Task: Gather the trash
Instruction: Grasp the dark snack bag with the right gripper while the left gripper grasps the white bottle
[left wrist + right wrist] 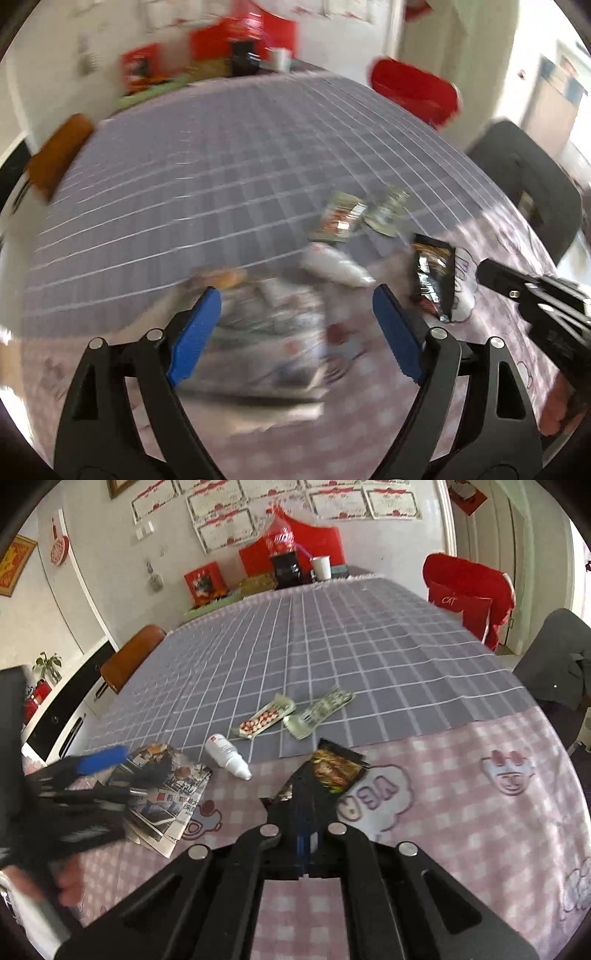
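A: Right gripper [306,775]: we read the jaws as together, pinching the dark snack wrapper [338,770] by its near left corner. The wrapper sits on the pink checked part of the tablecloth [461,812], just near of the seam with the grey grid part.

B: Agreed. In the left wrist view we see the same wrapper [432,280] at far right, with the right gripper's black tip [491,273] just beside its right edge. Contact there is blurred, so we go by the right wrist view.

A: Left gripper [295,306]: jaws wide apart, blue pads [194,332] clear, nothing between them. We see it above the folded newspaper [266,325], not touching. That view is smeared.

B: In the right wrist view the left gripper [92,775] sits at the left edge, over the newspaper [166,794]. A hand [55,886] shows below it, blurred.

A: Other trash for us: a white dropper bottle [227,755] lying on its side just right of the newspaper, across the seam. Farther out on the grey grid, a blister pack of red and white pills [264,718], and a crumpled foil wrapper [321,710] just right of it.

B: All three apart from both grippers. We also see a red-covered chair [469,598] at far right.
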`<action>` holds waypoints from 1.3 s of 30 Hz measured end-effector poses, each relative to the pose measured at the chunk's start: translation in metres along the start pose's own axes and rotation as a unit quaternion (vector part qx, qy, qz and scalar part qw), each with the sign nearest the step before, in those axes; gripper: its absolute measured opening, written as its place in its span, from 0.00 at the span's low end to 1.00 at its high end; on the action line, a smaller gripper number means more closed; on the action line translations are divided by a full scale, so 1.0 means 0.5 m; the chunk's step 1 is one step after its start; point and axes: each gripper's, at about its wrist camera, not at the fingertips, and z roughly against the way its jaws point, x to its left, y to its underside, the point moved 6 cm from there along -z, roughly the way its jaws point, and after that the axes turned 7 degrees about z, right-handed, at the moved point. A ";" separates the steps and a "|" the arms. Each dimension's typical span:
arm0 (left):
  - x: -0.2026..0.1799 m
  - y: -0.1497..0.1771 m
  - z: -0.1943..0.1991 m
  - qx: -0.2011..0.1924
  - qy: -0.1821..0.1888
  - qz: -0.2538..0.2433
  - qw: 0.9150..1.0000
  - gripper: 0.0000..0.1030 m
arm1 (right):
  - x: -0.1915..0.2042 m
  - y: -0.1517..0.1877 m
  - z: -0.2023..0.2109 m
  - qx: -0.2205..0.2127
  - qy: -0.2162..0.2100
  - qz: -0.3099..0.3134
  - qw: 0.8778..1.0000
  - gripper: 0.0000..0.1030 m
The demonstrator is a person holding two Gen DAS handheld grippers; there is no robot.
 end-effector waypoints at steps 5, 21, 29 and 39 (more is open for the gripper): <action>-0.027 -0.026 -0.070 0.008 -0.017 -0.006 1.000 0.80 | -0.031 -0.002 0.004 0.002 0.014 0.009 1.000 0.13; -0.017 -0.027 -0.076 0.000 0.028 0.030 0.999 0.00 | -0.038 -0.010 -0.169 0.063 0.062 0.033 0.995 0.64; 0.006 -0.015 -0.097 0.037 0.048 0.059 0.996 0.01 | -0.017 0.004 -0.145 0.064 0.023 0.039 0.997 0.16; -0.032 0.012 -0.105 0.094 0.103 -0.003 0.990 0.42 | -0.052 0.037 -0.090 0.073 0.019 0.013 0.997 0.16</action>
